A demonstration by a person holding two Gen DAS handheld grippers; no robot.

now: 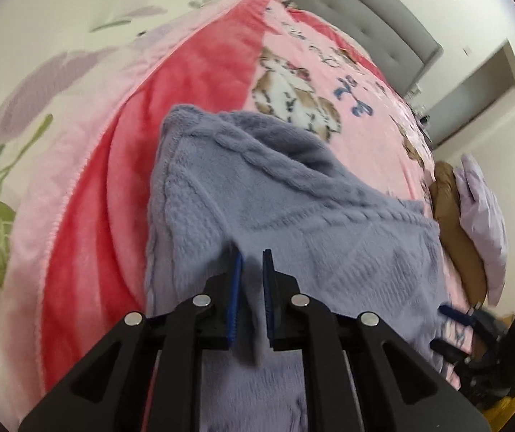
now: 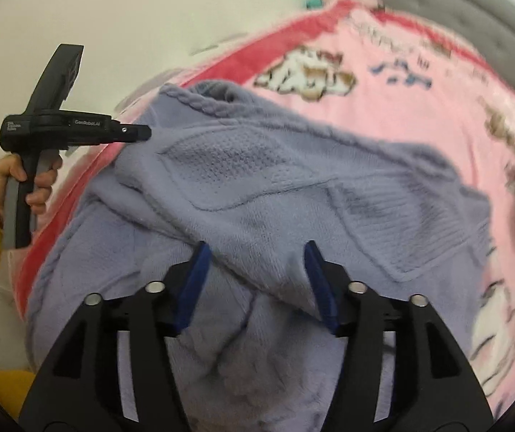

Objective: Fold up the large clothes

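A lavender cable-knit sweater (image 1: 293, 194) lies bunched on a pink and red blanket (image 1: 200, 82) on the bed. In the left wrist view my left gripper (image 1: 252, 288) is shut on a fold of the sweater, which hangs down between its blue pads. The right wrist view shows that same left gripper (image 2: 144, 133) at the sweater's left edge, held by a hand (image 2: 37, 183) in a yellow sleeve. My right gripper (image 2: 255, 280) stands open over the sweater (image 2: 257, 187), a thick folded edge lying between its fingers without being pinched. The right gripper (image 1: 448, 329) also shows at the lower right.
A floral sheet (image 1: 41, 82) covers the bed to the left of the blanket. A grey padded headboard (image 1: 376, 28) stands at the far end. A brown garment (image 1: 452, 216) and a pale lilac one (image 1: 480, 208) lie at the blanket's right edge.
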